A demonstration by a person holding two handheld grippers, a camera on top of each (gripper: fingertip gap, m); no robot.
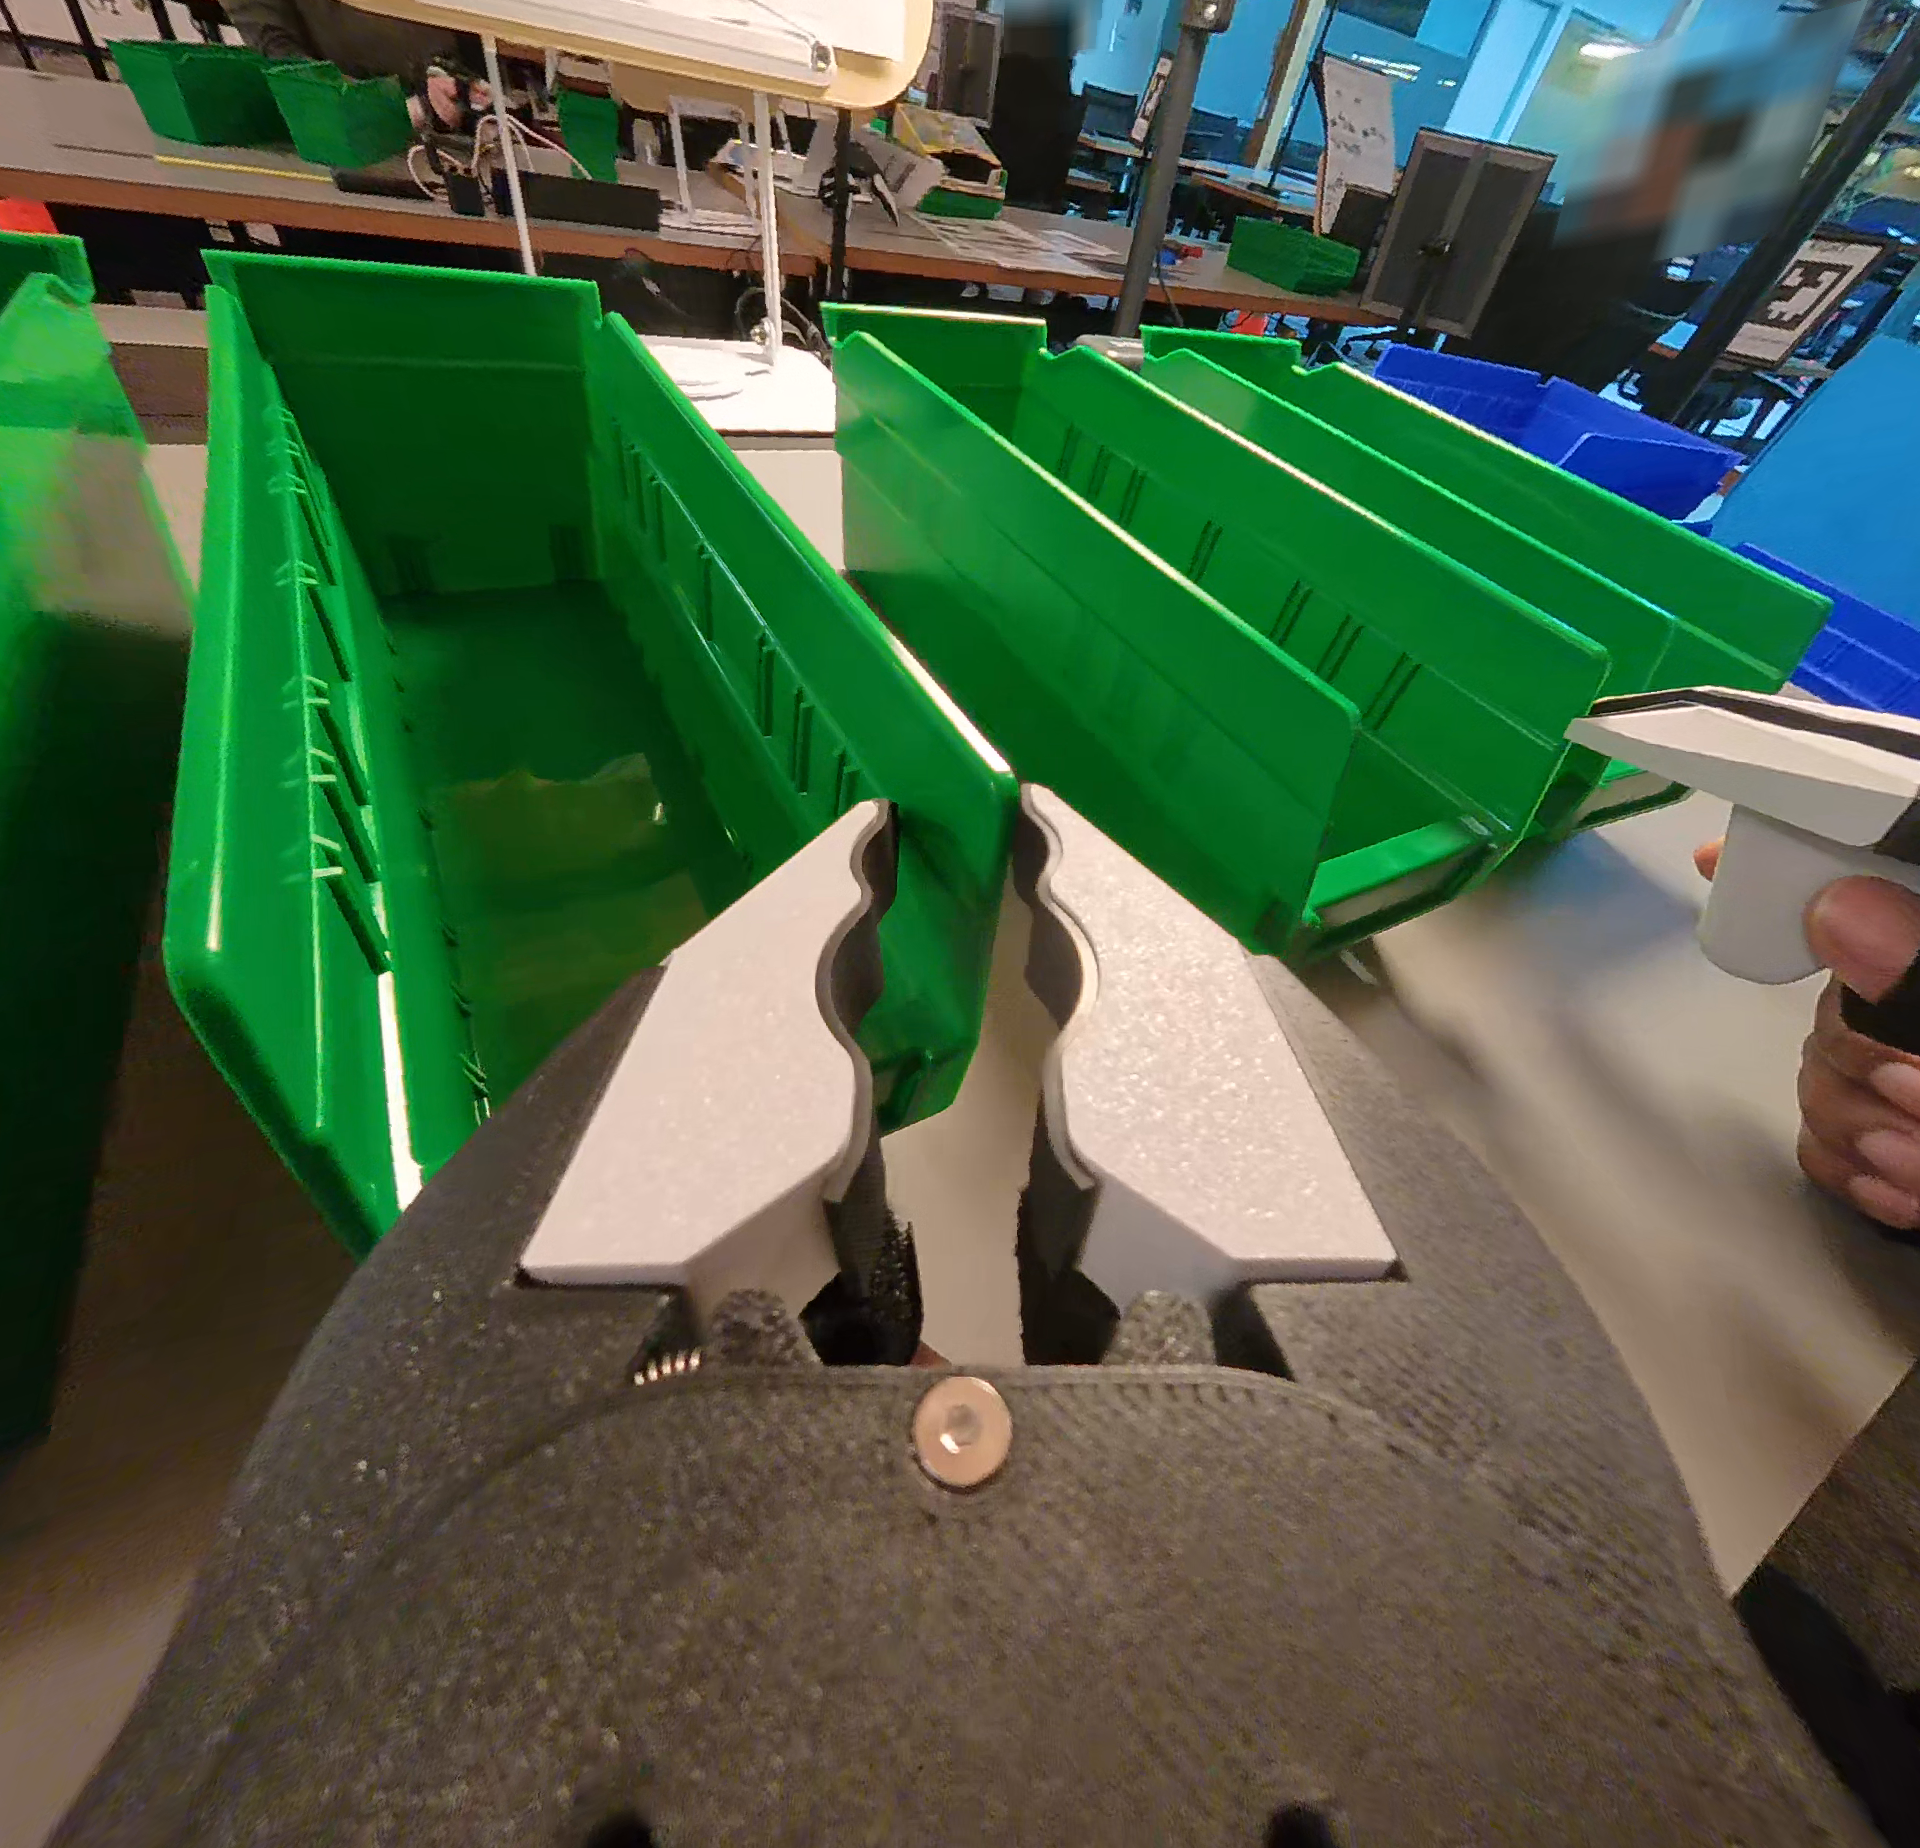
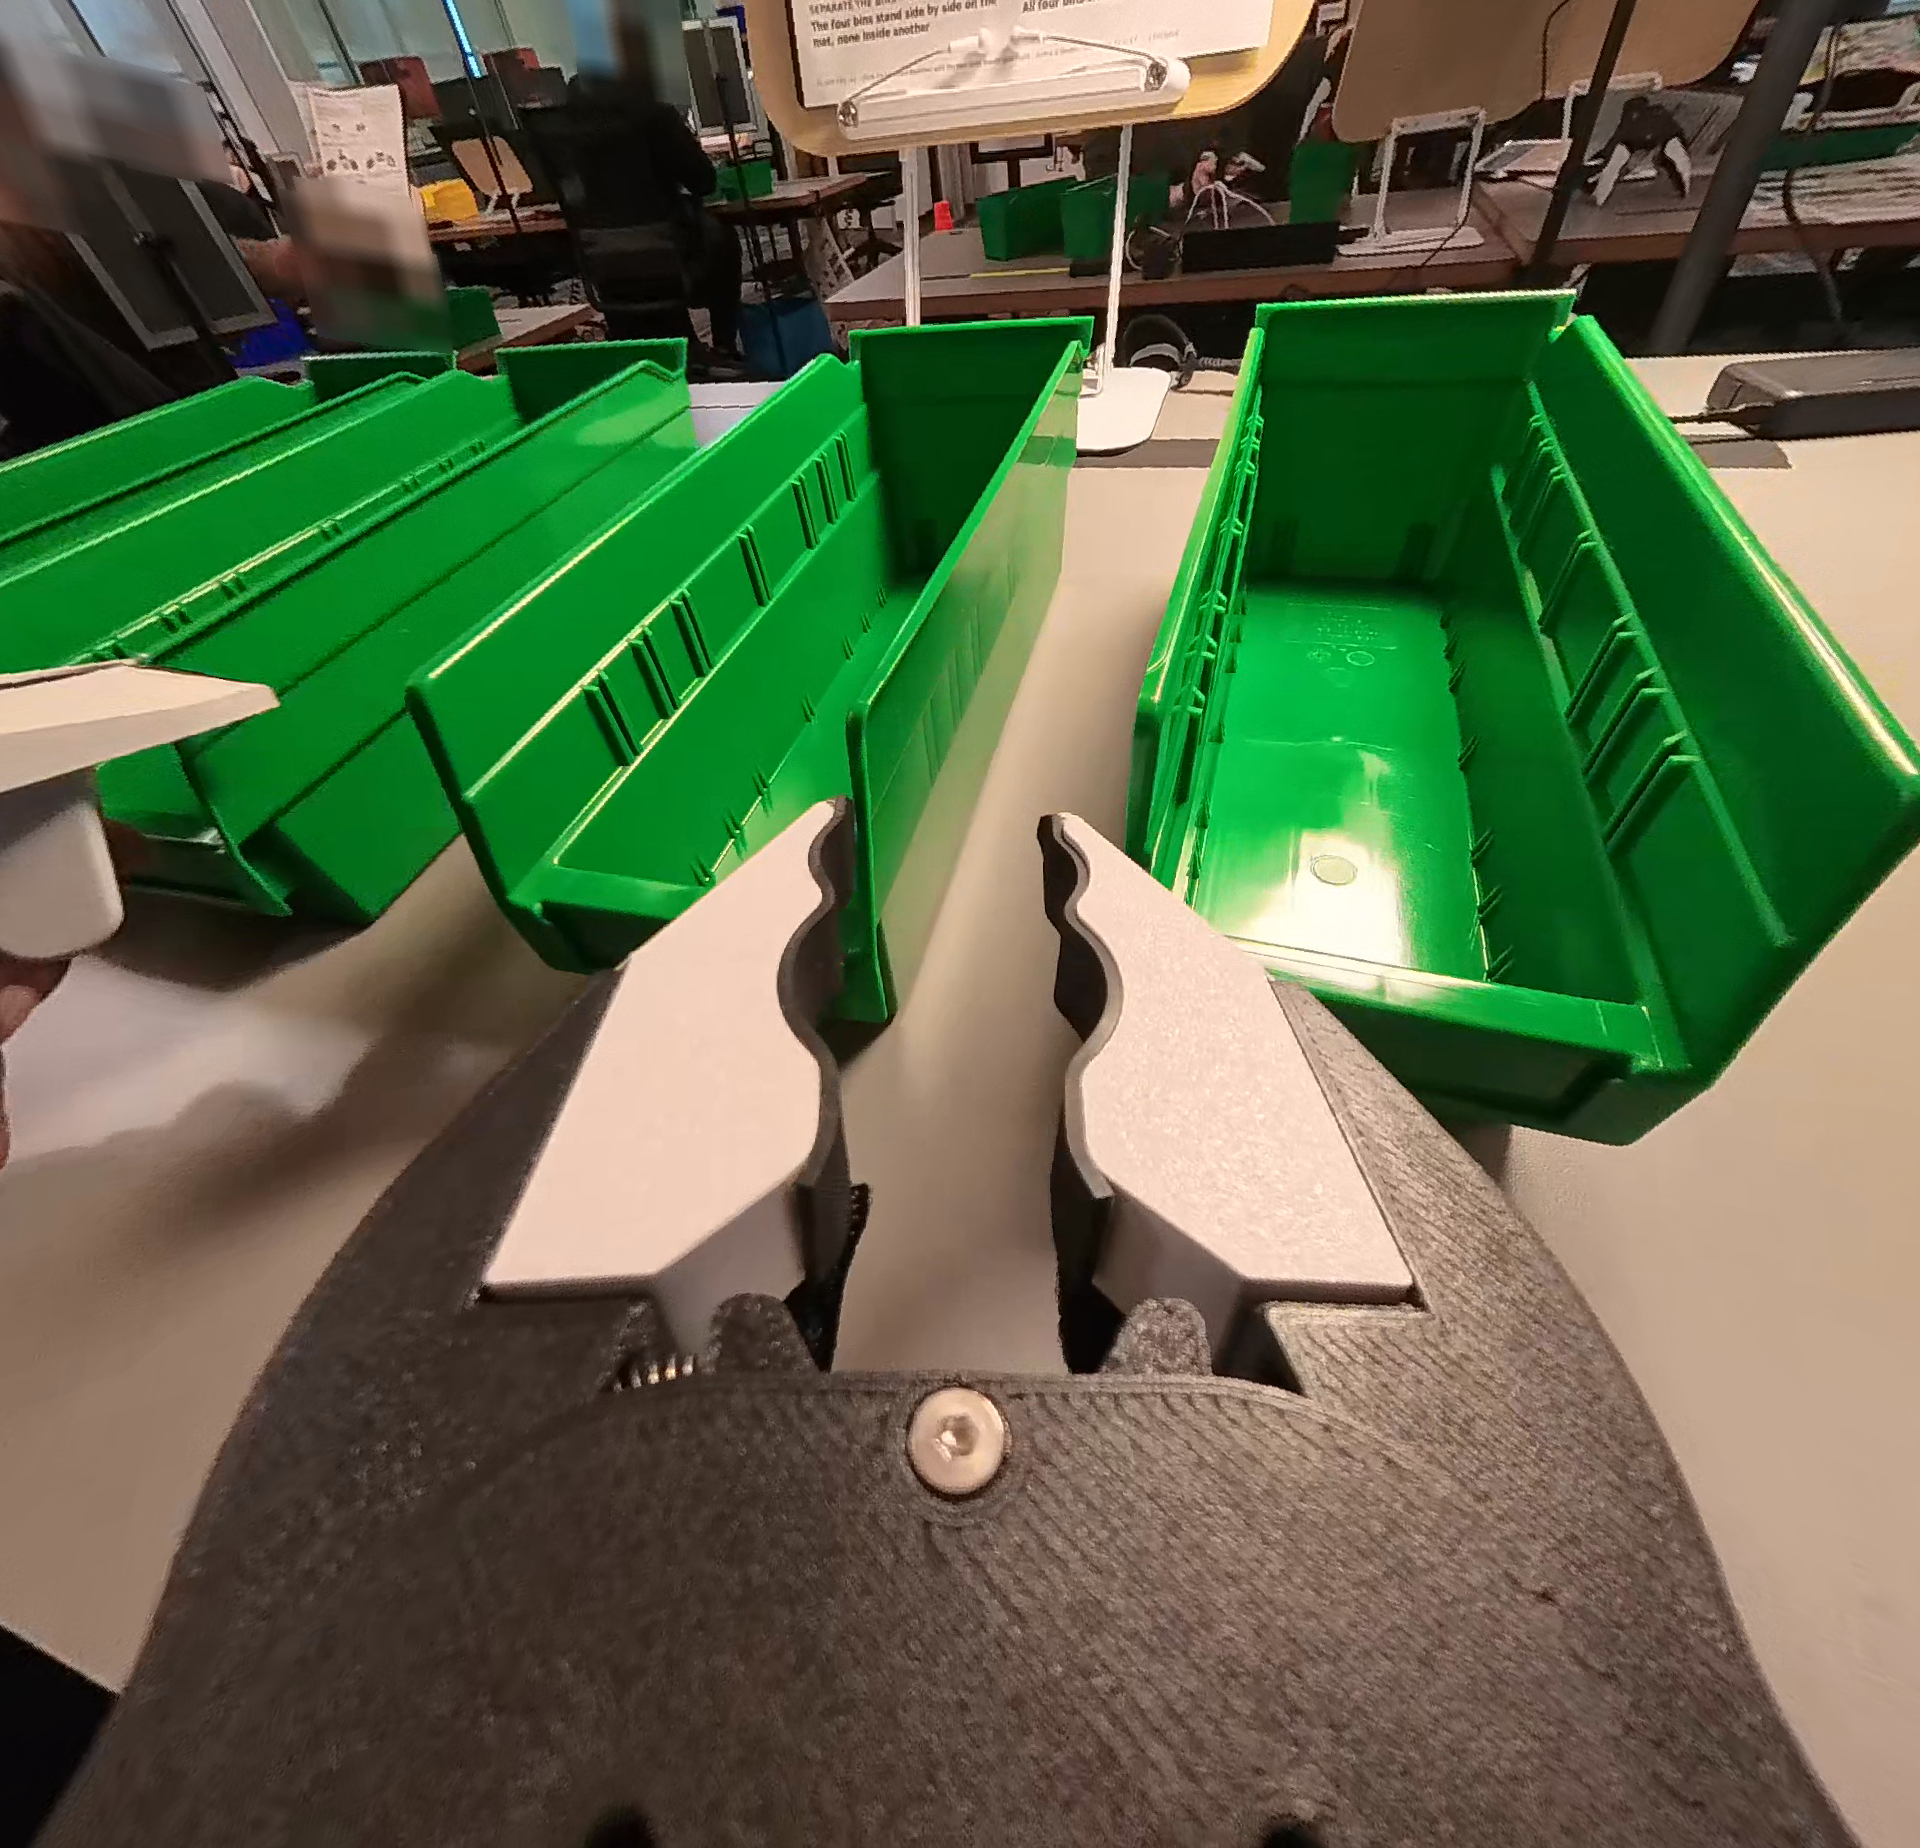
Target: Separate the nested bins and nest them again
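Four glossy green bins [image 2: 748,635] with ribbed inner walls stand open side by side on the pale table [image 2: 260,1123], none nested. The left gripper [image 1: 951,842] has its fingers narrowed onto the right wall of one bin [image 1: 447,718], both pads touching it. The right gripper [image 2: 940,848] has its fingers apart astride the neighbouring bin's wall, with only the left pad touching.

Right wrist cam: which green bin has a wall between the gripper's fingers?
The narrow middle bin. Its near right wall stands between the right gripper's fingers; the wide bin sits clear to the right, the others far left.
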